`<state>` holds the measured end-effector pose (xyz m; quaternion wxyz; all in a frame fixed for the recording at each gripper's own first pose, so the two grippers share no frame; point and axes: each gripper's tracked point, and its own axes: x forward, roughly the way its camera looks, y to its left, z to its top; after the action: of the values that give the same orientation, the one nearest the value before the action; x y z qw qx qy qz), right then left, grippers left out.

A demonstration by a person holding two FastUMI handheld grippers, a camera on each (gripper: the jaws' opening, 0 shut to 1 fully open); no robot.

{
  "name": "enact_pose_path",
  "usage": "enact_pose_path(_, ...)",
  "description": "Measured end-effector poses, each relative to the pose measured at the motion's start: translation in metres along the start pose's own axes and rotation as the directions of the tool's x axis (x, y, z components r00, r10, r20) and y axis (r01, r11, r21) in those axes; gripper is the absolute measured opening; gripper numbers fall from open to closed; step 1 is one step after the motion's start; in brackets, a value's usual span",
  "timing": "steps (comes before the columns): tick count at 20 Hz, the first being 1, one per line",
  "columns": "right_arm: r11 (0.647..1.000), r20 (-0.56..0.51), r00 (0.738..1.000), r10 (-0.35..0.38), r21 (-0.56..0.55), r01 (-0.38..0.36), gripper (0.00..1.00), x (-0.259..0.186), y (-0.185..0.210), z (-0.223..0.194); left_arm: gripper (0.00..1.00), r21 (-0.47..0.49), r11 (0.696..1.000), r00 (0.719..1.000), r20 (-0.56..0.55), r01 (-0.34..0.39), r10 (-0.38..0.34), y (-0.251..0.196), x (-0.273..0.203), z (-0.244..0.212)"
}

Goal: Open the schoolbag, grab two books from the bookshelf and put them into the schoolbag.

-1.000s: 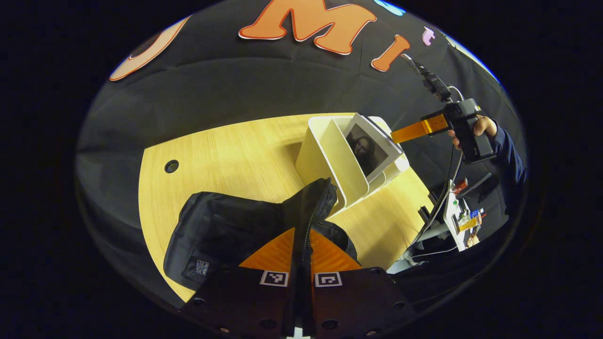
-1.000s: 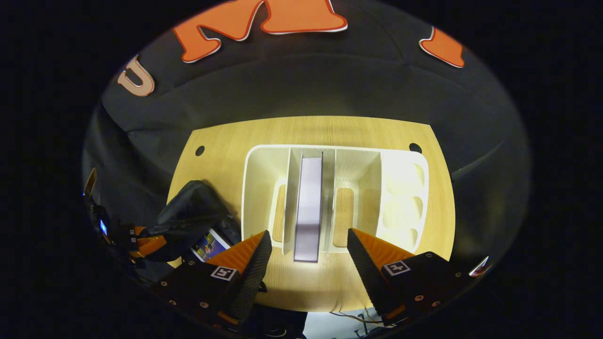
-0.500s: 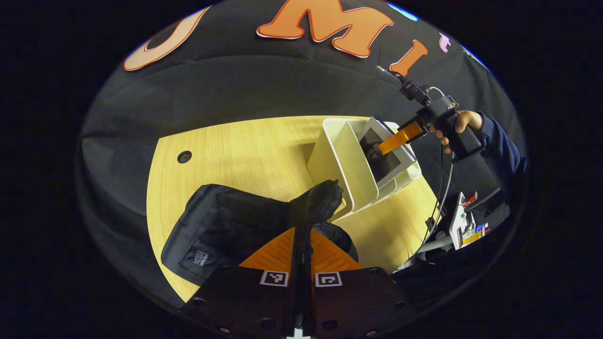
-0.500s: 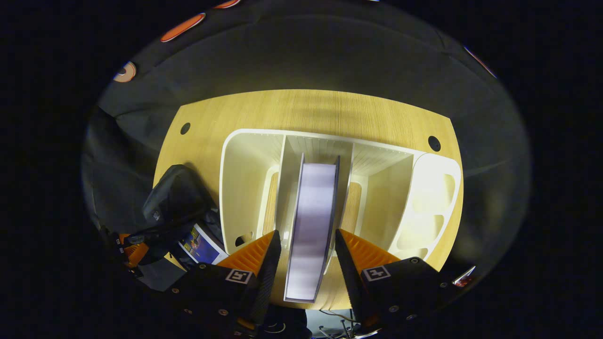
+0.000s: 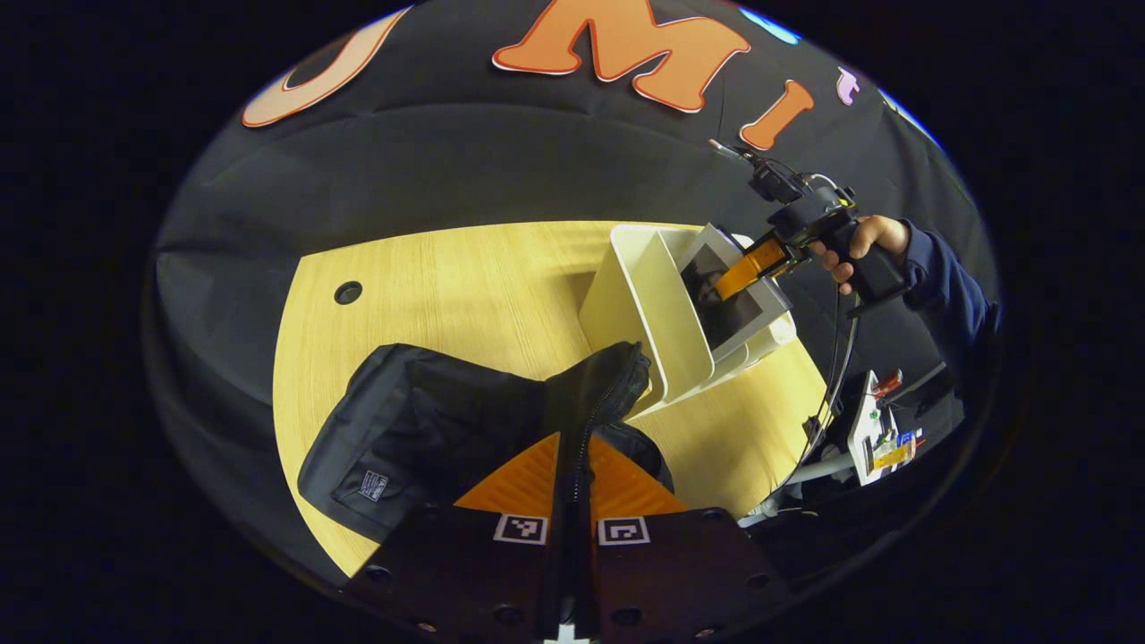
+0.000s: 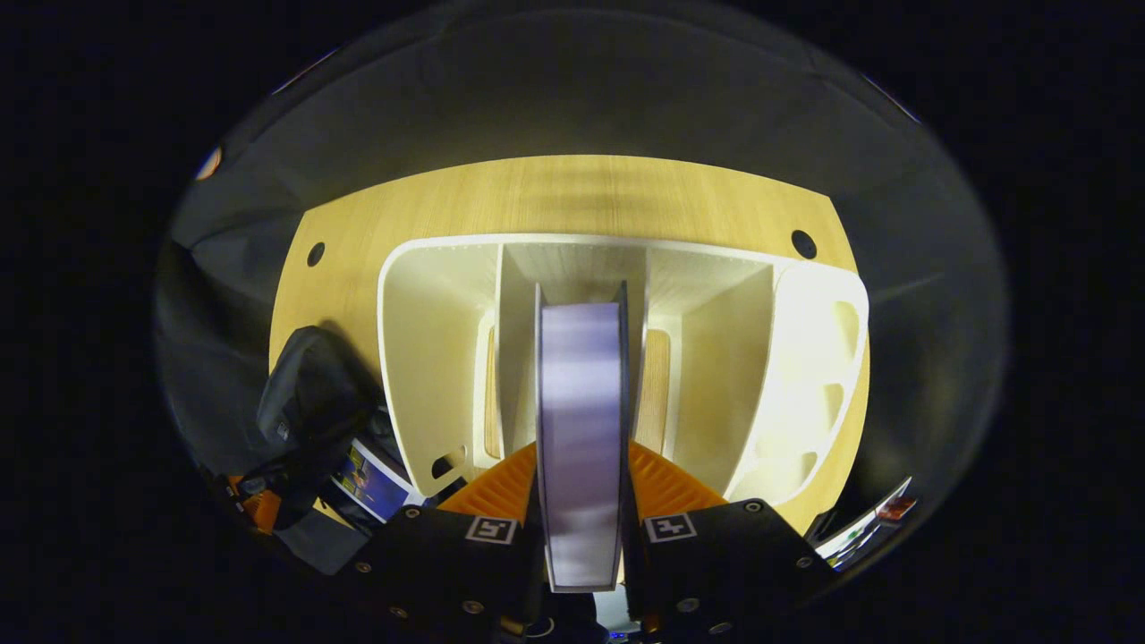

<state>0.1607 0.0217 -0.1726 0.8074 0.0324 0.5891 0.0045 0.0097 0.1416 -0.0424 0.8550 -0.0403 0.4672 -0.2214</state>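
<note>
Bag (image 5: 420, 420): it is being held on the left of the table (image 5: 465, 277), black and slumped, its zipper edge being pinched by the left gripper (image 5: 572, 465); the mouth is being kept lifted as it was a second ago.
Left gripper: its orange fingers are being pressed together on the bag's zipper seam, with no gap showing between them; its place is hardly being changed from the earlier frames.
First book (image 6: 371, 474): a coloured cover is being shown at the bag's mouth in the right gripper view, so one book is judged to be already lying in or at the bag; how deep it sits cannot be told.
Shelf (image 6: 429, 349): the white divided shelf is being left standing on the table just right of the bag, touching or nearly touching it.
Second book (image 6: 580, 420): it is being kept upright in the shelf's middle slot, fore-edge towards the camera.
Right gripper (image 6: 581, 487): a second ago its fingers were being held wide apart short of the shelf; now they are being closed onto the book's two covers, with contact apparent on both sides.
Meaning for the task: the second book is being grasped but not yet lifted; a straight pull out of the slot is judged to be next, then a carry left to the held-open bag.
</note>
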Motion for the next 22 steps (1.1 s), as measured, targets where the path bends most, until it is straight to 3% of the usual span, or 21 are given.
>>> enact_pose_path(13, 0.993, 0.051, 0.999, 0.011, 0.116, -0.017, 0.37, -0.057, 0.002, -0.092, 0.07, 0.123, 0.989, 0.997, -0.008, 0.077, -0.077, -0.010, -0.009, -0.009)
enact_pose_path(22, 0.968, 0.116, 0.992, 0.038, 0.241, -0.065, 0.36, -0.081, 0.008, -0.145, 0.07, 0.211, 0.971, 0.993, -0.029, 0.115, -0.112, -0.010, -0.009, -0.008)
